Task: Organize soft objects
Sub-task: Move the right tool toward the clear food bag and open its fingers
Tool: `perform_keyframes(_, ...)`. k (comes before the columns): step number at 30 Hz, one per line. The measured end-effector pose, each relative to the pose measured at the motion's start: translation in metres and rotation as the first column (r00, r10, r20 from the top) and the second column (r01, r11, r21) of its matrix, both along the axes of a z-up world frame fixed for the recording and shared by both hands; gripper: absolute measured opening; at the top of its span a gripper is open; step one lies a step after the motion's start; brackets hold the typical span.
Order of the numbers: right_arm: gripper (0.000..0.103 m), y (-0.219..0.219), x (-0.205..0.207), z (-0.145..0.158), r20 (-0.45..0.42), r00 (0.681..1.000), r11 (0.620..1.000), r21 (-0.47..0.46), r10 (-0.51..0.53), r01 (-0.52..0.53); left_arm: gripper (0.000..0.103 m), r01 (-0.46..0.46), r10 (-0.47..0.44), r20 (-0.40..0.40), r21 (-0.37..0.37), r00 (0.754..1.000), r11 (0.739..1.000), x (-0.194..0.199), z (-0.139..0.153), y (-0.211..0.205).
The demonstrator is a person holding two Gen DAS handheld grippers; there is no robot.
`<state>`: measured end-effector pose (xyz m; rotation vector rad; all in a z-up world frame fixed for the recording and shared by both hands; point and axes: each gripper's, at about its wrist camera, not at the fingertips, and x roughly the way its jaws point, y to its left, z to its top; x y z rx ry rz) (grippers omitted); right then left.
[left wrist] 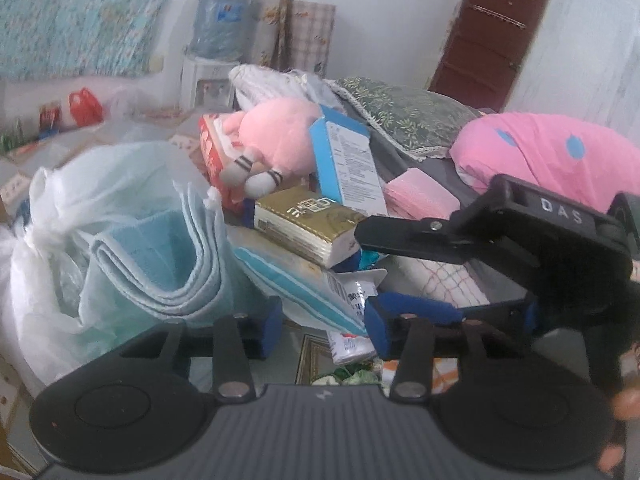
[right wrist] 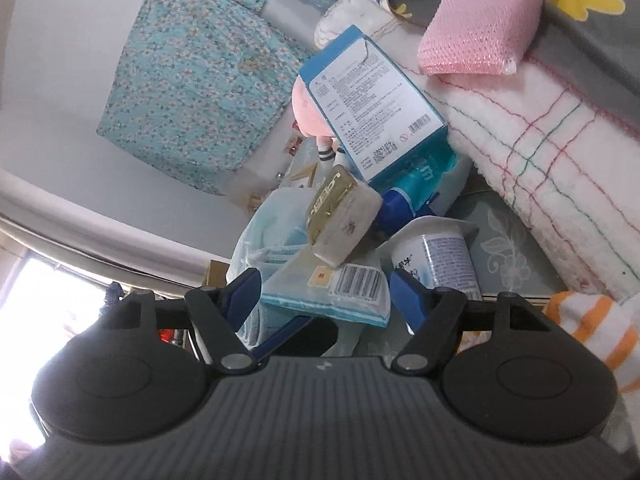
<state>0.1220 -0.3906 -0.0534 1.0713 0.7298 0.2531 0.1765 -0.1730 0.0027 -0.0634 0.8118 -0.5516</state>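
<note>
A flat teal-striped packet [left wrist: 304, 288] with a barcode label [right wrist: 356, 284] lies at the front of a heap of soft goods. My left gripper [left wrist: 324, 320] stands open around its near end, with a gap showing beside the left pad. My right gripper [right wrist: 328, 296] comes in from the right and is open too, the packet between its blue pads. One left finger [right wrist: 296, 332] shows under the packet. A gold tissue pack [left wrist: 308, 224] rests on the packet's far end. Behind are a pink plush toy [left wrist: 276, 136] and a pink sponge [right wrist: 480, 24].
A white bag of light-blue towels [left wrist: 152, 248] bulges at the left. A blue box [left wrist: 348, 160] leans on the plush. A yoghurt cup [right wrist: 436, 256] lies beside the packet. A white blanket [right wrist: 560, 152], a pink dotted pillow [left wrist: 560, 152] and a green pillow [left wrist: 404, 116] fill the right.
</note>
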Motion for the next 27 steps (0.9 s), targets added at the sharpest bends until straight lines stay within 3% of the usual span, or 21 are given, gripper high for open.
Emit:
perform_keyframes(5, 0.071, -0.001, 0.004, -0.006, -0.008, 1.000, 0.999, 0.037, -0.007, 0.007, 0.052, -0.047, 0.044, -0.051, -0.053, 0.998, 0.997, 0.011, -0.003, 0.004)
perform_keyframes(8, 0.071, -0.002, 0.007, -0.009, -0.001, 1.000, 0.998, 0.055, -0.006, 0.006, 0.051, -0.090, 0.086, -0.074, -0.048, 0.994, 0.995, 0.018, -0.007, 0.002)
perform_keyframes(13, 0.071, -0.001, 0.011, -0.012, 0.010, 1.000, 0.998, 0.066, -0.003, 0.002, 0.024, -0.142, 0.140, -0.066, -0.030, 0.988, 0.989, 0.017, -0.009, 0.001)
perform_keyframes(17, 0.071, -0.001, 0.008, -0.014, 0.021, 1.000, 0.997, 0.078, 0.001, -0.003, 0.019, -0.177, 0.172, -0.074, -0.066, 0.982, 0.982, 0.012, -0.004, 0.008)
perform_keyframes(27, 0.071, 0.012, -0.012, -0.003, 0.040, 0.997, 0.995, 0.080, 0.060, -0.063, 0.017, -0.171, 0.171, -0.004, -0.107, 0.985, 0.979, -0.036, 0.018, 0.031)
